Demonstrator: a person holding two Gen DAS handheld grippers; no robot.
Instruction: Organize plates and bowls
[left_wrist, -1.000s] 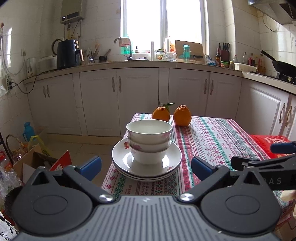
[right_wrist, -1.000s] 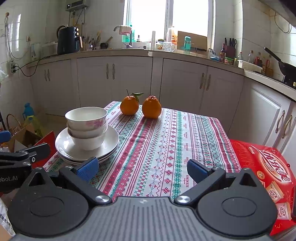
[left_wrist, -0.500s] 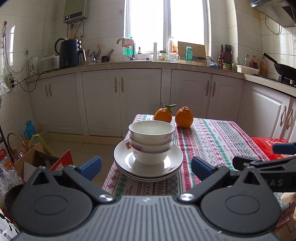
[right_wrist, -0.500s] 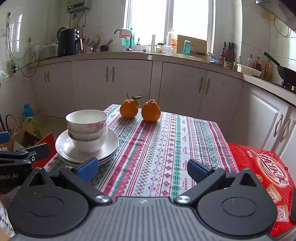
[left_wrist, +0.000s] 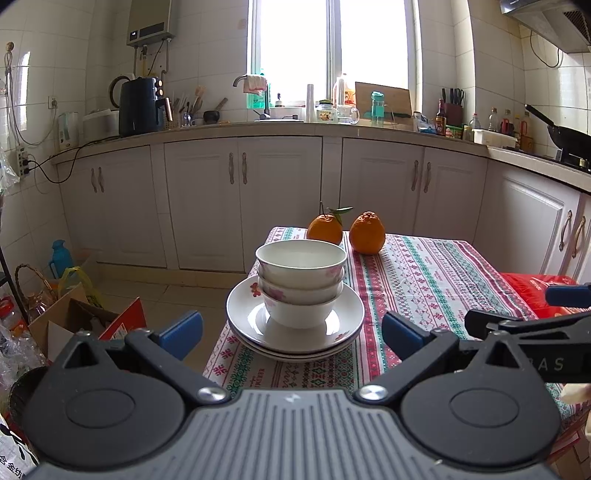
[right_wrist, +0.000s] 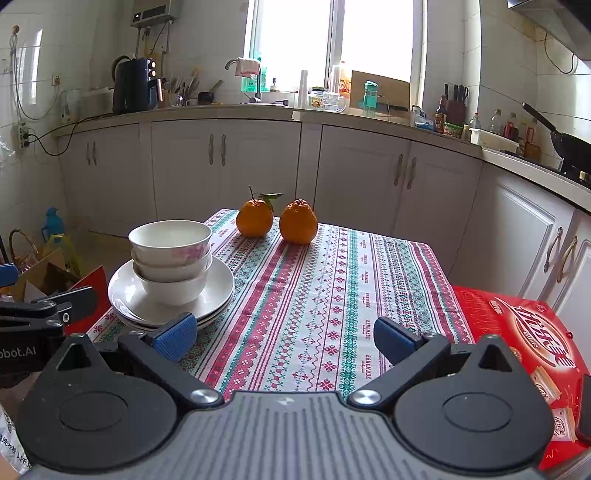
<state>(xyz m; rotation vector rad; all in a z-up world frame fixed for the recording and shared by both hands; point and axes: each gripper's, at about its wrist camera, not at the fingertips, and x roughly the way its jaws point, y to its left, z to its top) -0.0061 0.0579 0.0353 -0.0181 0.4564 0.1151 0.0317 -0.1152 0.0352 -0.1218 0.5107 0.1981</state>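
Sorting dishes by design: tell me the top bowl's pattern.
White ceramic top bowl: pink floral print, clearest in right wrist view.

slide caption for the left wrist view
Open left gripper faces three nested bowls on stacked plates, two oranges behind.
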